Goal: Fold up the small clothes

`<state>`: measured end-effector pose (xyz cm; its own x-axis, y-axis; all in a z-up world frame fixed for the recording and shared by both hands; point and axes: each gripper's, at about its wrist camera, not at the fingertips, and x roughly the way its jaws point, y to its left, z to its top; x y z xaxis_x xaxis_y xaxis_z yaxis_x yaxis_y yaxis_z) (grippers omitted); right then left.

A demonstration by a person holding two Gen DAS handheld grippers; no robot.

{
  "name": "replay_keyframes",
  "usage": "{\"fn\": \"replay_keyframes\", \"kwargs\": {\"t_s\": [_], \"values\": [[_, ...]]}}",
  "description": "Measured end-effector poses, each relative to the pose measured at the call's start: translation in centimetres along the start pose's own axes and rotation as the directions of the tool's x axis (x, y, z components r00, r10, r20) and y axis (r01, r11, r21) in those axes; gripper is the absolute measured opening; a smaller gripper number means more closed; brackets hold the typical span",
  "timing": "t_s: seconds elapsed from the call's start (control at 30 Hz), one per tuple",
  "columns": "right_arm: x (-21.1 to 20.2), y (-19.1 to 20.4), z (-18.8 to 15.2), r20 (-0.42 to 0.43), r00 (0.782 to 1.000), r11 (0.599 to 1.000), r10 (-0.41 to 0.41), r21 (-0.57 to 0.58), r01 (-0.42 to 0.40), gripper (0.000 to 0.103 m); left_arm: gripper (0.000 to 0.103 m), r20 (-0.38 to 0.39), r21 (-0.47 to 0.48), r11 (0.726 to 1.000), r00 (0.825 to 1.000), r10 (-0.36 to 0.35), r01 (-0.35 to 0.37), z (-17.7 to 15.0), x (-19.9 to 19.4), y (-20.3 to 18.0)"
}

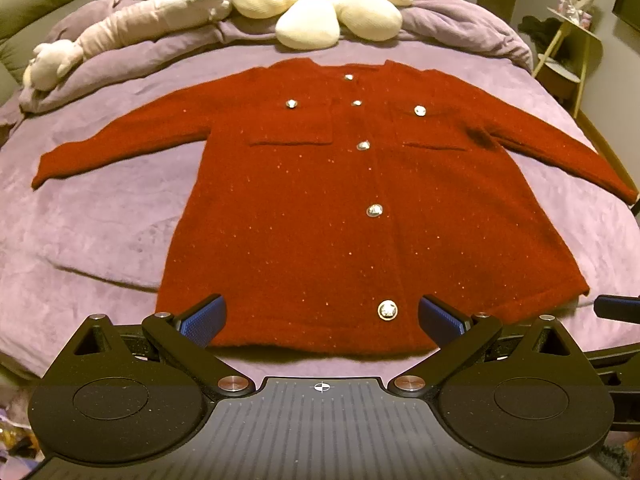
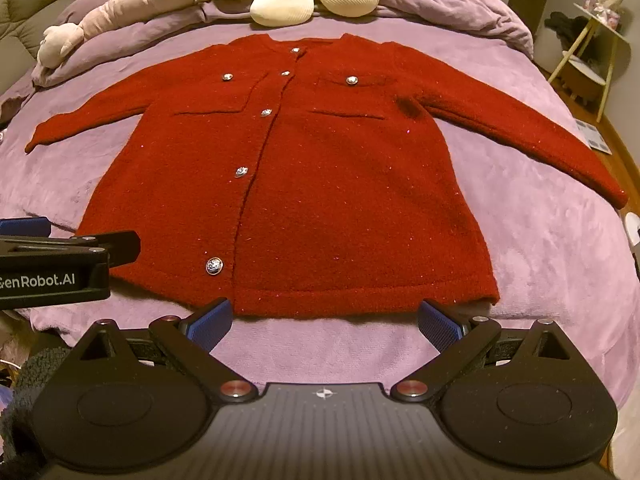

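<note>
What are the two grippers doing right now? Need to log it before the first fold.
Left gripper: open, holding nothing, above the red cardigan's hem.
Right gripper: open, holding nothing, just short of the hem.

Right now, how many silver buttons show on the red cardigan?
7. Five run down the front of the cardigan: neckline, below it, chest, waist, hem. One sits on each pocket flap. None seem hidden.
</note>
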<state>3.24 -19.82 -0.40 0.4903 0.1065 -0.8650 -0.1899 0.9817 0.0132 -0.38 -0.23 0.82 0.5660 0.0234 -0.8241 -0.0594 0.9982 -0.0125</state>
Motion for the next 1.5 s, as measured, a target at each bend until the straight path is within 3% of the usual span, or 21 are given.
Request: {"fn": "replay_keyframes", "kwargs": {"t_s": [1.5], "values": [[-0.08,-0.4,-0.1,0.003,1.0,1.0,0.002,0.017,-0.002,0.099,0.103,-0.005,0.014,1.0,1.0,-0.002,0.003,-0.03,0.25,-0.33]]}}
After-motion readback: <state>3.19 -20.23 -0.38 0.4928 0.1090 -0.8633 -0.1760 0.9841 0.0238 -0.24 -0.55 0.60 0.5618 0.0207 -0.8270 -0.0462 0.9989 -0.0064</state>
